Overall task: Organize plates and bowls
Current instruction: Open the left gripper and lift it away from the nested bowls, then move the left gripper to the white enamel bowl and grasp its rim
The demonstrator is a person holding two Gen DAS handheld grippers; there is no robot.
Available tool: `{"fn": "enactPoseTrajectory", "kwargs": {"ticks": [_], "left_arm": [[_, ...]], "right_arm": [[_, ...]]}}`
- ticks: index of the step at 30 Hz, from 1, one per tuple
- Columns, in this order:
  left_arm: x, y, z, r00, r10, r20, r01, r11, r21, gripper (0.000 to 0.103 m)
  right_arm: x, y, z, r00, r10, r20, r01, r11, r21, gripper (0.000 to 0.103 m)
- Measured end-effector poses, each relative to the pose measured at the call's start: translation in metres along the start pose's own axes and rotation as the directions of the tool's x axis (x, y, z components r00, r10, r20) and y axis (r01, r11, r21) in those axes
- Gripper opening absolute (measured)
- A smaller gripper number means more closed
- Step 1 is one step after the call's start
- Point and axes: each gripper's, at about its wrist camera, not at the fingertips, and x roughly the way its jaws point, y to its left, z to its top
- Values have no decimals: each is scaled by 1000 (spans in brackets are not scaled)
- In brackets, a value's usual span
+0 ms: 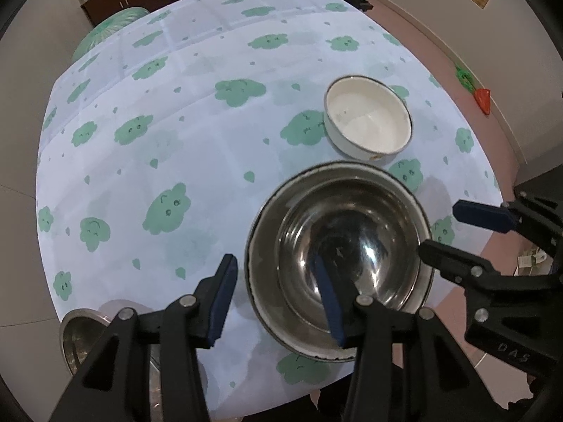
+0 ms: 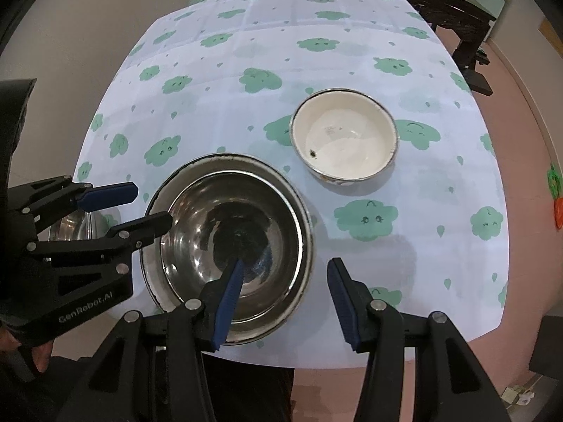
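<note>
A steel bowl [image 1: 352,246] sits nested in a wider metal plate [image 1: 258,256] near the table's front edge; both also show in the right wrist view, bowl [image 2: 232,235] and plate [image 2: 155,274]. A white enamel bowl [image 1: 367,117] [image 2: 346,133] stands just beyond them. My left gripper [image 1: 278,299] is open, astride the stack's left rim, one finger inside the bowl. My right gripper [image 2: 285,302] is open, astride the right rim. Each gripper shows in the other's view: right [image 1: 457,232], left [image 2: 147,207].
The table has a white cloth with green clouds [image 1: 169,207] [image 2: 366,218]. Another steel bowl [image 1: 75,337] [image 2: 72,225] lies at the front left corner. Dark wooden furniture [image 2: 454,3] stands behind the table. Pink floor [image 1: 422,45] lies to the right.
</note>
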Motion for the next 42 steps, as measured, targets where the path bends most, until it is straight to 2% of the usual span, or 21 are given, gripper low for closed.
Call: {"fn": "enactPoseTrajectory", "kwargs": {"ticks": [22, 42], "left_arm": [[6, -5, 38, 999, 33, 7, -33, 999, 10, 46], [24, -17, 79, 999, 38, 0, -38, 999, 37, 46]], "right_arm": [[-3, -37, 20, 999, 18, 51, -21, 998, 57, 52], [14, -75, 41, 999, 14, 48, -19, 994, 110, 52]]}}
